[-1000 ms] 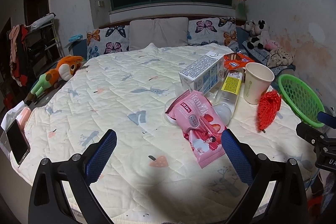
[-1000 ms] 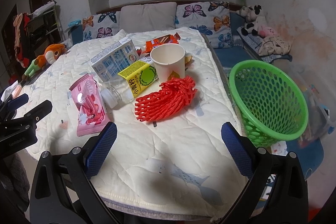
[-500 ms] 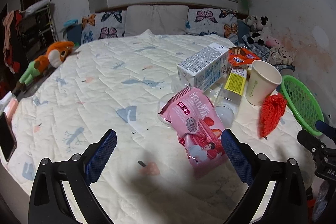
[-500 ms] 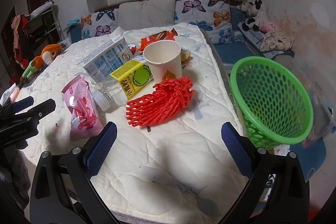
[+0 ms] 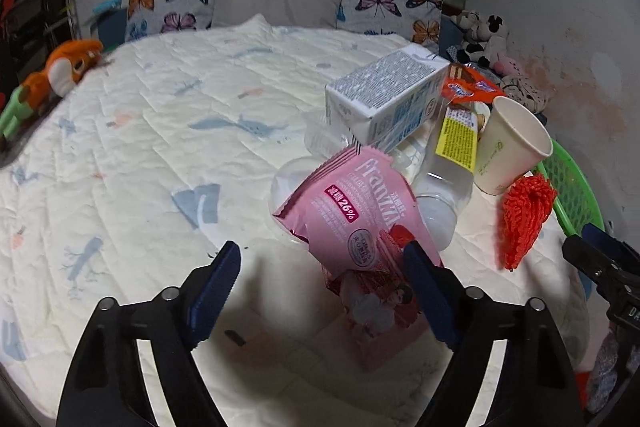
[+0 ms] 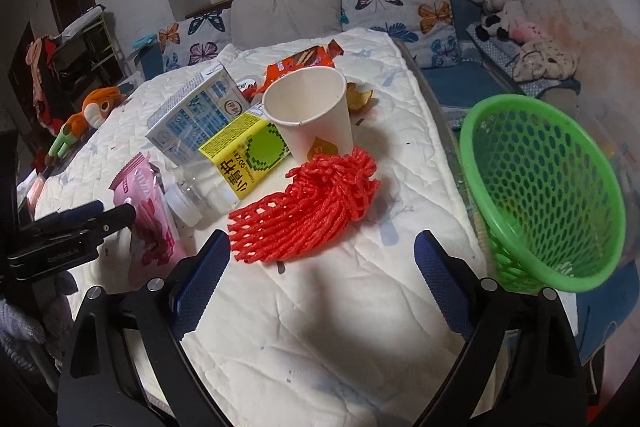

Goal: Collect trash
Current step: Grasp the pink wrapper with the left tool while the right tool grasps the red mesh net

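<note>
While both tools hang low over the near edge of the quilted white bed (image 5: 132, 147), the left gripper (image 5: 320, 267) has its blue-padded fingers spread wide and pinches nothing. Its right finger (image 5: 428, 291) overlaps the near half of the crumpled pink plastic snack wrapper (image 5: 352, 219), so the wrapper lies just ahead and slightly right of the gripper's centre, its long axis running away from the gripper toward the pile. The left gripper looks the nearer of the two to it; a small shift rightward would probably bring the wrapper between the fingers.

The right gripper (image 6: 320, 259) is likewise spread and holds nothing. Just beyond the wrapper's right side, the red foam mesh fruit sleeve (image 6: 308, 207) lies directly ahead of the right gripper, slightly left of centre, its length slanting from near-left to far-right.

Beyond the wrapper lie a clear plastic bottle with a yellow label (image 6: 236, 163) on its side, then a white and blue milk carton (image 5: 384, 95) and a white paper cup (image 6: 312, 111). Farther still sits an orange snack packet (image 6: 304, 61). Well to the right of the wrapper, off the bed's edge, stands the green plastic mesh basket (image 6: 552, 187), the likely place for the trash.
</note>
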The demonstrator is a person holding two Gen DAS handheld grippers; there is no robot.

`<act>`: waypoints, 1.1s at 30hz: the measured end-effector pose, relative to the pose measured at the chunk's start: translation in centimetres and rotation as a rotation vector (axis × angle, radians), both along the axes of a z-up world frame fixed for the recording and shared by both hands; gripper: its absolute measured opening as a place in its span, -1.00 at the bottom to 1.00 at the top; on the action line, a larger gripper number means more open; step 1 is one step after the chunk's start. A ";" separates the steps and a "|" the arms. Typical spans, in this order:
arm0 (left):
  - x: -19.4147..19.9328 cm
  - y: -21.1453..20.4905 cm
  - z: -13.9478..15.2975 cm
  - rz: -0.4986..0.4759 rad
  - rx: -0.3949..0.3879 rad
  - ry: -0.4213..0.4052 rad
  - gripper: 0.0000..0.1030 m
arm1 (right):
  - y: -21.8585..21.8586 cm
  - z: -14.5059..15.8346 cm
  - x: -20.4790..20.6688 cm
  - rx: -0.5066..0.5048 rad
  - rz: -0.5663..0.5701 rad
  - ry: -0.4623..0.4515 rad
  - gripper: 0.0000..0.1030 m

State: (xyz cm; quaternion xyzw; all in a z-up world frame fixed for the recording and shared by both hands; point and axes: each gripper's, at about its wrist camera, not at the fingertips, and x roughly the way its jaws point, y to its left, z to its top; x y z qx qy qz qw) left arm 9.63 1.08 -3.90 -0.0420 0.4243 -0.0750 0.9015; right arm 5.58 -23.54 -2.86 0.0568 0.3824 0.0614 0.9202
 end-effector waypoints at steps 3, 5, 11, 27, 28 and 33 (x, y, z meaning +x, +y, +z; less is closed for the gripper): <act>0.5 0.1 -0.5 -0.012 -0.026 0.015 0.41 | -0.2 -0.3 0.9 0.020 0.005 0.015 0.73; 0.7 0.0 -0.9 -0.025 -0.033 0.020 0.37 | -0.4 -0.5 1.5 0.037 0.004 0.027 0.69; 1.3 -0.1 -1.5 -0.070 -0.069 0.037 0.12 | -0.6 -1.5 3.7 0.077 -0.014 0.065 0.62; -0.8 -0.1 0.1 -0.142 -0.130 -0.009 -0.45 | -0.7 -2.5 3.7 0.194 -0.005 0.100 -0.18; -1.0 0.0 0.4 -0.144 -0.128 -0.012 -0.45 | -0.8 -2.4 3.6 0.195 -0.007 0.095 -0.19; -2.2 0.2 1.8 -0.159 -0.136 -0.035 -0.47 | -1.6 -1.7 2.6 0.203 -0.021 0.063 -0.29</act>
